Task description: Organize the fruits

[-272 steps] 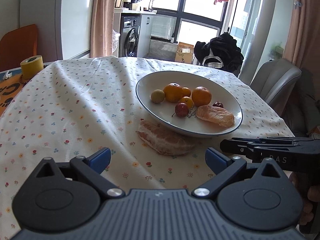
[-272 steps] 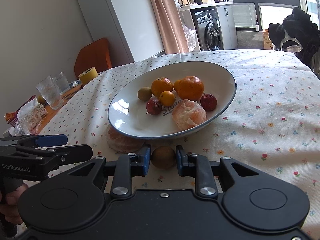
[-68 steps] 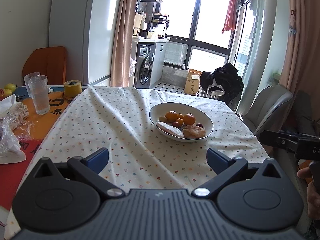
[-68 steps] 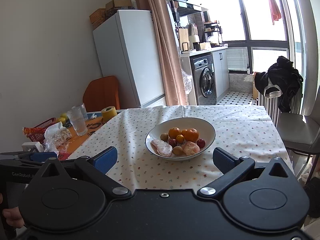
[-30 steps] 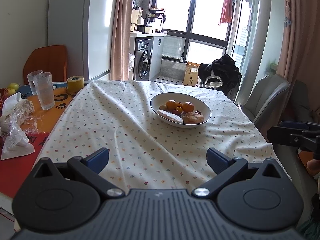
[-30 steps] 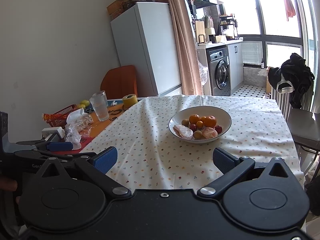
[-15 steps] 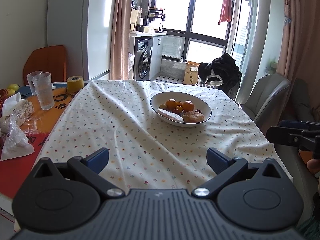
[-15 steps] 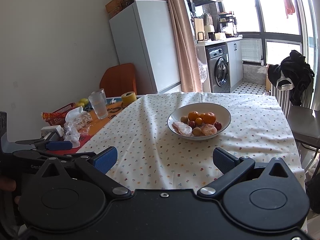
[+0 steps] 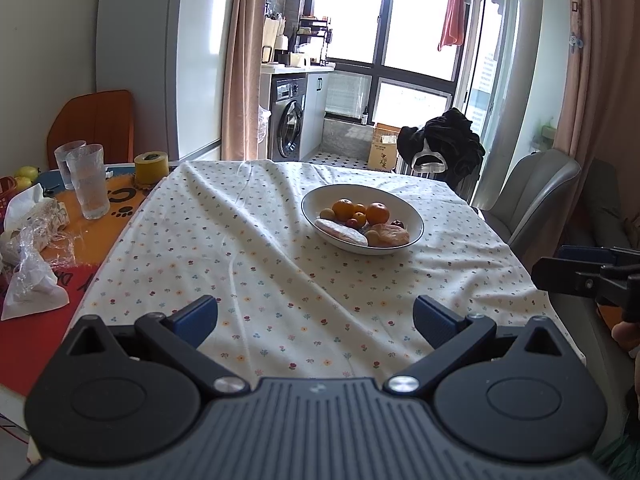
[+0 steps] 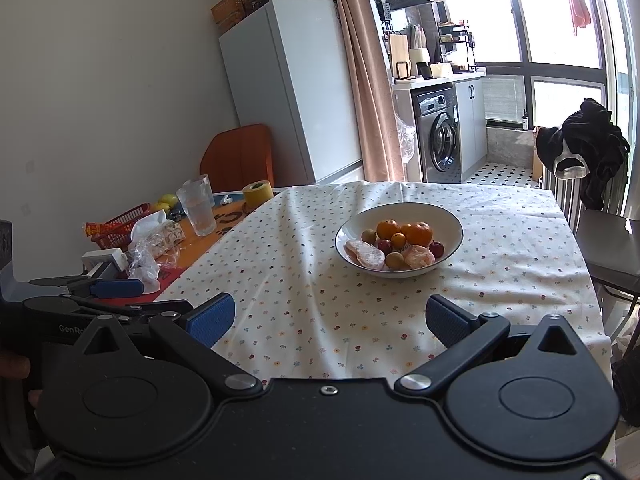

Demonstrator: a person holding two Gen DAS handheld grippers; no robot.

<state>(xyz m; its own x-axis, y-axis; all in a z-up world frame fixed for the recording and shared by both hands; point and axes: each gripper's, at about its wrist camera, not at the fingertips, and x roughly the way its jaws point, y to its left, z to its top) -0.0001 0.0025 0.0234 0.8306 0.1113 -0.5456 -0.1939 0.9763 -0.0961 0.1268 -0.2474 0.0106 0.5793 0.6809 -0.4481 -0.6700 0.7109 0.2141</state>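
Note:
A white bowl (image 9: 316, 202) (image 10: 452, 222) stands on the flowered tablecloth (image 9: 248, 264) (image 10: 304, 280). It holds oranges (image 9: 377, 213) (image 10: 419, 233), small red and yellow-brown fruits (image 10: 394, 260), and two peeled citrus pieces (image 9: 340, 231) (image 10: 365, 253). My left gripper (image 9: 315, 316) is open and empty, held back near the table's front edge. My right gripper (image 10: 327, 318) is open and empty, also well short of the bowl. Each gripper shows at the edge of the other's view.
Left of the cloth are two glasses (image 9: 89, 180) (image 10: 198, 205), a yellow tape roll (image 9: 150, 167) (image 10: 258, 194), crumpled plastic wrap (image 9: 30, 248), a red basket (image 10: 116, 228) and lemons. A grey chair (image 9: 536, 196) stands at the right, one with dark clothes (image 10: 586, 148) behind.
Both grippers have drawn back from the table, so the bowl looks smaller and farther. The loose small fruit and peeled piece from earlier now lie in the bowl. Both grippers stay open.

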